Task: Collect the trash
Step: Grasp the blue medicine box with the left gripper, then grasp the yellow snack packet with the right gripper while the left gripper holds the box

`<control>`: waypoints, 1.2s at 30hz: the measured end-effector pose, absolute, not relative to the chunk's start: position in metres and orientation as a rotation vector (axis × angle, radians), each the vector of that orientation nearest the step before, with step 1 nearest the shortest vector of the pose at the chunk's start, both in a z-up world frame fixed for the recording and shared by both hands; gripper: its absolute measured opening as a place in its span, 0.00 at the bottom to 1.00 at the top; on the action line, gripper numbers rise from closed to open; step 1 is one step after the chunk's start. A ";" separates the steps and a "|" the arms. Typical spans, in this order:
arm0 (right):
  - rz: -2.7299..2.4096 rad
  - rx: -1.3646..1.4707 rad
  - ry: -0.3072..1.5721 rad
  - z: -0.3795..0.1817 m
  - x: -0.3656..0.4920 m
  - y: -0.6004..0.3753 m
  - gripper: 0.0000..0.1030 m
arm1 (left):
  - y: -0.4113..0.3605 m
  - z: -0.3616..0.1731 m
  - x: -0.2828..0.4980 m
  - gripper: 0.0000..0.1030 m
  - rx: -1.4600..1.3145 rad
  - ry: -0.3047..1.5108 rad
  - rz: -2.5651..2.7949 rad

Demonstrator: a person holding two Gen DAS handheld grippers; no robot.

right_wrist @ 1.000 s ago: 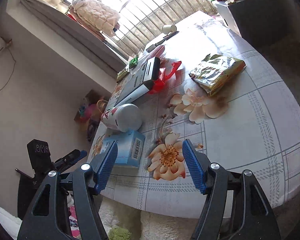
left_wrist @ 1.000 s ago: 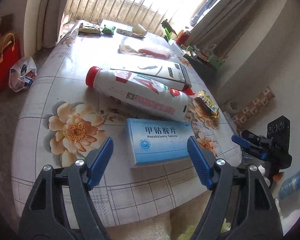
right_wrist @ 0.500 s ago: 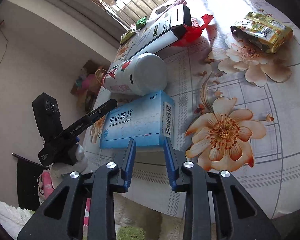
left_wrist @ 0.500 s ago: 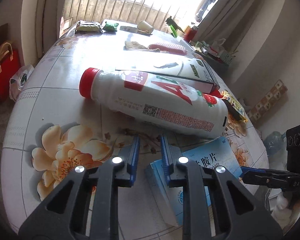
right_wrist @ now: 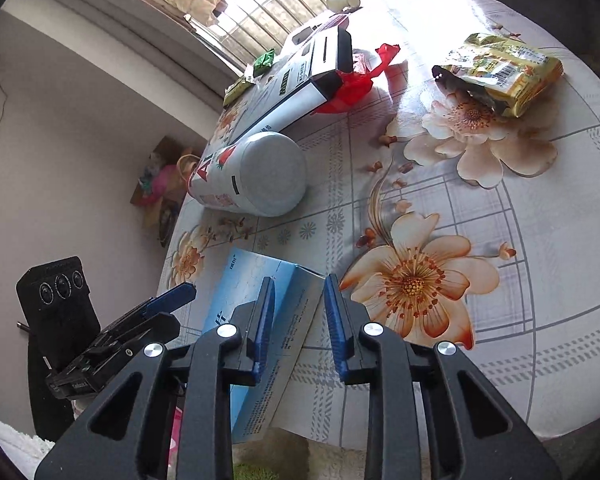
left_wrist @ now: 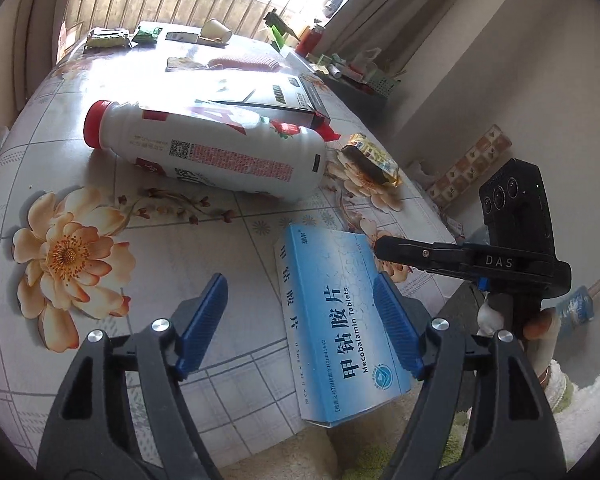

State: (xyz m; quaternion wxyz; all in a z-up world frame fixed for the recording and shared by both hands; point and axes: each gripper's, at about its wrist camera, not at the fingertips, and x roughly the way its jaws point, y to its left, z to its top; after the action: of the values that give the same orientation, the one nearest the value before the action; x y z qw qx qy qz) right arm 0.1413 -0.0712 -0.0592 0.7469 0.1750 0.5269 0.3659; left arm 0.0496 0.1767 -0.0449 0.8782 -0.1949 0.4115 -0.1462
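At the near edge of the round table with the flower-print cloth [left_wrist: 228, 248], the flat blue cardboard tablet box [left_wrist: 340, 312] lies lengthwise toward you, its near end hanging out past the rim. Your left gripper [left_wrist: 300, 284] has just been opening its jaws, and they now stand wide apart. The box sits in the gap, toward the right finger, and neither blue pad visibly presses on it.

Your right gripper [right_wrist: 298, 280] has just been closing and its jaws are down to a narrow gap. The box's far right corner shows in that gap, with one finger over the lid; you cannot tell whether the pads actually bite.

Beyond the box, a white plastic bottle with a red cap [left_wrist: 220, 152] lies on its side. Behind it is a long white-and-black carton [right_wrist: 300, 84] with a scrap of red plastic [right_wrist: 356, 84] at its end. A torn gold foil snack packet [right_wrist: 504, 72] lies well apart, to the right.
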 end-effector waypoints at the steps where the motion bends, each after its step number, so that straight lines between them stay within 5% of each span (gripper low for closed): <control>1: 0.803 0.385 1.153 -0.059 0.141 -0.073 0.25 | 0.171 -0.044 0.052 0.78 -0.396 0.878 -0.320; 15: 0.822 0.394 1.160 -0.063 0.141 -0.070 0.27 | 0.112 -0.063 0.071 0.82 -0.264 1.023 -0.224; 21: 0.663 0.260 1.005 -0.028 0.172 -0.101 0.55 | 0.099 -0.064 0.074 0.82 -0.158 1.018 -0.222; 25: 0.562 0.150 0.896 -0.005 0.208 -0.121 0.72 | 0.095 -0.066 0.075 0.73 -0.103 1.015 -0.206; 36: 0.464 -0.023 1.021 -0.043 0.321 -0.099 0.77 | 0.101 -0.067 0.089 0.68 -0.107 0.996 -0.183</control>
State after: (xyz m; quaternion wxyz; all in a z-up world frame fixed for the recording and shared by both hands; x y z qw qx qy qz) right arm 0.3214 -0.0988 -0.0431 0.8467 -0.0108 0.4843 0.2201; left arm 0.0892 0.1014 -0.0665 0.8732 -0.0512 0.4767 -0.0874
